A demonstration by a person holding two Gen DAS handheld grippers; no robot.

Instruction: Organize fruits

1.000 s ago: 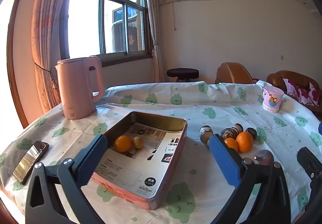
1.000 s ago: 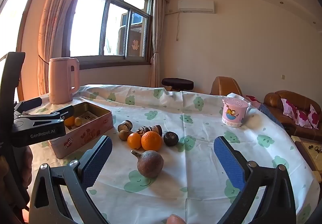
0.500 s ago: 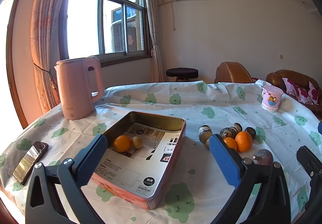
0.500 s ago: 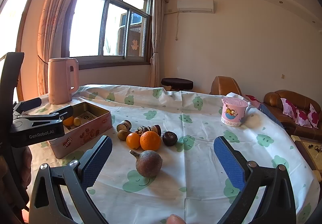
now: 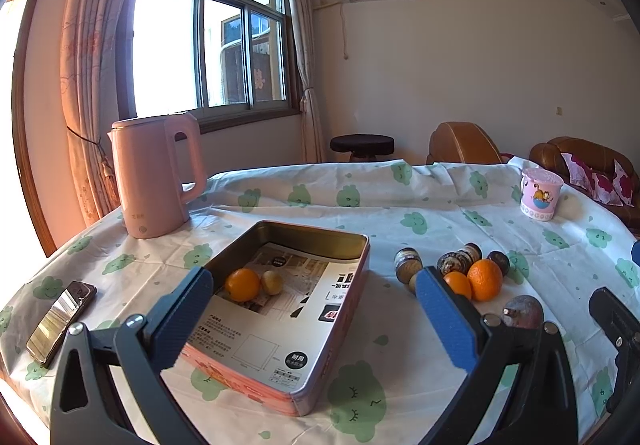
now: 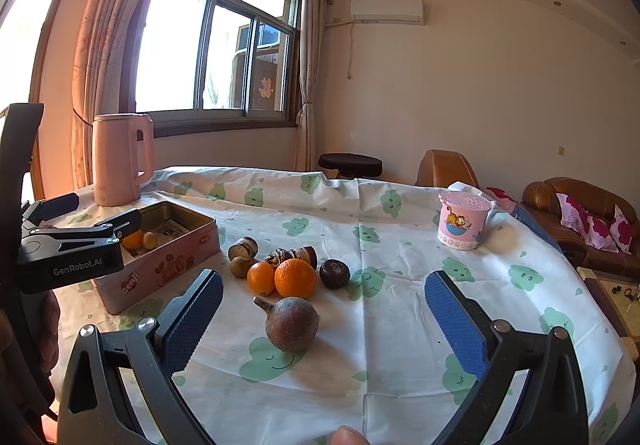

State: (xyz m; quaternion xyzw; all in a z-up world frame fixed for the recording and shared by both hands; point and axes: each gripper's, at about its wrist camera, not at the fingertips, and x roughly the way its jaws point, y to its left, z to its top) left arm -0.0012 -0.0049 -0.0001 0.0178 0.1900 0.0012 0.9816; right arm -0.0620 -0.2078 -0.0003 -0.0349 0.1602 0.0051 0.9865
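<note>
1. Left wrist view: the left gripper (image 5: 312, 301) hung above the table with its blue pads spread wide and nothing between them. Below it sat the tin box (image 5: 352, 245), already holding one orange (image 5: 242, 284) and a small yellowish fruit (image 5: 273, 282) touching it at the far left end; the rest of the paper-lined floor was bare. The loose fruit pile (image 5: 468, 273) lay just right of the tin, partly hidden behind the right pad. A pink kettle (image 5: 154, 175) stood beyond the tin and a phone (image 5: 62, 321) lay near the table edge.

2. Right wrist view: the right gripper (image 6: 324, 309) was also spread and empty, lined up on the brown stemmed fruit (image 6: 292, 323), which sat apart from and nearest of the cluster. Behind it two oranges (image 6: 295, 277) touched each other, with several dark, mottled pieces around them; what those were I could not tell. A pink cup (image 6: 462, 221) stood well off to the right.

3. The step in hand seemed to be picking the brown fruit. To do it well, I judged the pads should come down either side of its widest part, not the stem, and close gently, since a round fruit may roll or squirt out.

4. Carrying it over the tin's near wall and setting it on the bare floor would avoid knocking the two fruits inside.
</note>
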